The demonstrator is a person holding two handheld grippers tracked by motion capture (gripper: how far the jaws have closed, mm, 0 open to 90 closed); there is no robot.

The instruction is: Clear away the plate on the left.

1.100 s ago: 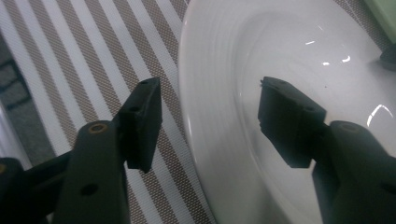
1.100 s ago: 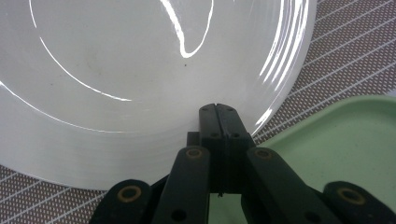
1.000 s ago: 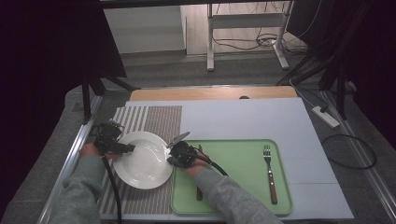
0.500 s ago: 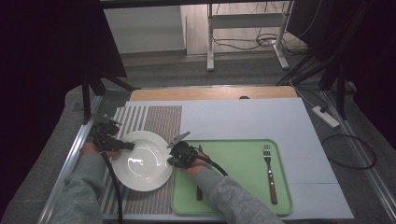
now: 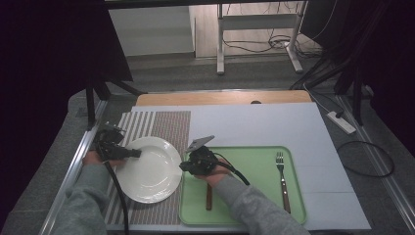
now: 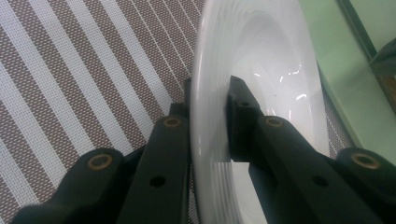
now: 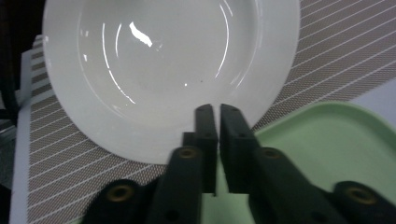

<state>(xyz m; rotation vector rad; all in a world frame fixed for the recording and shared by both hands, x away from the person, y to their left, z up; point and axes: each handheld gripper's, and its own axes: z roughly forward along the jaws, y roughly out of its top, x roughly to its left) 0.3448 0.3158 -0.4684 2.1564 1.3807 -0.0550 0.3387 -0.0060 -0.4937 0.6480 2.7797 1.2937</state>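
Left gripper (image 5: pixel 131 153) has just been closing, and its jaws now clamp the near-left rim of the white plate (image 5: pixel 149 169), one jaw above the rim and one beneath, as the left gripper view (image 6: pixel 210 121) shows plainly. The plate (image 6: pixel 261 70) sits on the striped placemat (image 5: pixel 161 127), its right edge reaching just over the mat's border toward the green tray (image 5: pixel 254 161).

Right gripper (image 5: pixel 185 166) hangs just off the plate's right edge, above the tray's left rim. In the right gripper view (image 7: pixel 217 114) its jaws stand narrow, a thin slit between them, nothing in it; they have just been opening a touch. The plate (image 7: pixel 163 60) lies beyond the tips, apart from them, and the tray (image 7: pixel 336 135) spreads to the right of the jaws.

Outward from the plate: a brown handle (image 5: pixel 209 196) lies on the tray close to its left side, partly under the right hand. A fork (image 5: pixel 282 178) with a brown handle rests well to the right of the plate, near the tray's far side. The placemat (image 6: pixel 70 70) leaves free striped ground behind and left of the plate. Past the tray, the pale bench (image 5: pixel 254 122) has open room behind and to the right. A metal rail (image 5: pixel 73 171) runs along the bench's left edge, close to the left hand. No readable writing anywhere.
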